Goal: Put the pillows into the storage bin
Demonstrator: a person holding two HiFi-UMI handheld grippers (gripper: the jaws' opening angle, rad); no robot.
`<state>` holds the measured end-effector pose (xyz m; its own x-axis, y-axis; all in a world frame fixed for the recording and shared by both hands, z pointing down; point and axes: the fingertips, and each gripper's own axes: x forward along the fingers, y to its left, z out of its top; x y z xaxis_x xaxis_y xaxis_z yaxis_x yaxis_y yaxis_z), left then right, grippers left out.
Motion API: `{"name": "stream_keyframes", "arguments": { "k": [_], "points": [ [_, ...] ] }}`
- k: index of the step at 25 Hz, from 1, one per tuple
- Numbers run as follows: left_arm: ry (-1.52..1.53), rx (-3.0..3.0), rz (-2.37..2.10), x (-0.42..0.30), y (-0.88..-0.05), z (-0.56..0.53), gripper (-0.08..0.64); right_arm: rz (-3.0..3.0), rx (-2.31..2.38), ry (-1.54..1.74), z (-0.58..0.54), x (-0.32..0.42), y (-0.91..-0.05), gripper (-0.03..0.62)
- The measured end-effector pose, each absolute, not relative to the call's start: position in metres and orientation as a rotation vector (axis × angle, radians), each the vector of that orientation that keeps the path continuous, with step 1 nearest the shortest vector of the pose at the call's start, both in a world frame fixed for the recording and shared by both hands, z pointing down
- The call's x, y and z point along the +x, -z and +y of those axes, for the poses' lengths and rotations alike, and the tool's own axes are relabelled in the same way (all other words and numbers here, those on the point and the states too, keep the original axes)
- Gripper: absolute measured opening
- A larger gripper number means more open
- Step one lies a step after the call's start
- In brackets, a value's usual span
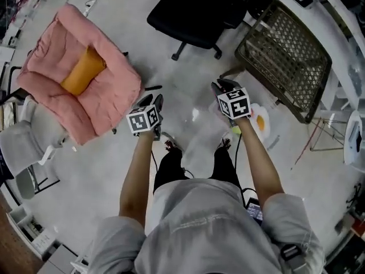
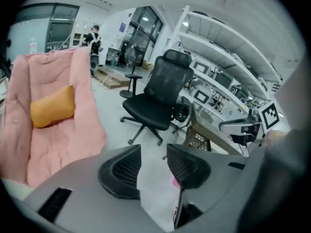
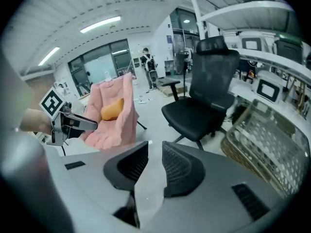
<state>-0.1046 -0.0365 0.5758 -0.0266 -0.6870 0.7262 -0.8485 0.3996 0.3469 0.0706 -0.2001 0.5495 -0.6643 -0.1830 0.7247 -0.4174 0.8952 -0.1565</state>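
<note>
An orange pillow point(image 1: 82, 71) point(image 2: 52, 106) point(image 3: 112, 108) lies on a pink padded chair point(image 1: 108, 90) point(image 2: 68, 140) point(image 3: 121, 125) at the upper left. The storage bin point(image 1: 285, 59) point(image 2: 204, 135) point(image 3: 262, 140), a dark lattice basket, stands tilted at the upper right by white shelving. My left gripper point(image 1: 155, 100) point(image 2: 153, 152) hangs in mid-air in front of me, right of the pink chair, jaws apart and empty. My right gripper point(image 1: 221, 86) point(image 3: 154, 147) is level with it, left of the bin, with a narrow gap between its jaws and nothing in it.
A black office chair point(image 1: 194, 13) point(image 2: 155, 101) point(image 3: 204, 110) stands between the pink chair and the bin. A white and yellow object point(image 1: 259, 121) lies on the floor by my right arm. A grey chair point(image 1: 23, 147) is at the left edge. A person point(image 2: 92, 38) stands far off.
</note>
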Motion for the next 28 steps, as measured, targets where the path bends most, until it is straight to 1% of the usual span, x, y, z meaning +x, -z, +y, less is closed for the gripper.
{"name": "stream_keyframes", "arguments": {
  "k": [3,5,7,8,11,18,20,28],
  "points": [
    [-0.162,1.27,-1.838,-0.17,-0.56,0.006,0.181,-2.359,0.339,-0.32,-0.172,-0.011,-0.527,0.117],
    [-0.11,1.222,-1.886,-0.21,-0.55,0.032,0.181,-2.396,0.286,-0.255,-0.154,-0.061,-0.513,0.112],
    [-0.063,1.18,-1.924,-0.245,-0.542,0.06,0.181,-2.415,0.235,-0.214,-0.134,-0.109,-0.503,0.091],
    [-0.048,1.158,-1.941,-0.262,-0.539,0.076,0.181,-2.423,0.21,-0.203,-0.123,-0.132,-0.499,0.066],
    [-0.023,1.088,-1.992,-0.312,-0.534,0.118,0.178,-2.442,0.137,-0.188,-0.092,-0.196,-0.492,0.052],
    [0.07,0.926,-2.108,-0.406,-0.53,0.194,0.17,-2.467,-0.027,-0.171,-0.045,-0.318,-0.491,0.046],
    [0.094,0.884,-2.133,-0.428,-0.533,0.209,0.17,-2.465,-0.065,-0.147,-0.039,-0.352,-0.494,0.035],
    [0.13,0.768,-2.163,-0.523,-0.559,0.233,0.172,-2.363,-0.171,-0.096,-0.031,-0.472,-0.544,0.032]
  ]
}}
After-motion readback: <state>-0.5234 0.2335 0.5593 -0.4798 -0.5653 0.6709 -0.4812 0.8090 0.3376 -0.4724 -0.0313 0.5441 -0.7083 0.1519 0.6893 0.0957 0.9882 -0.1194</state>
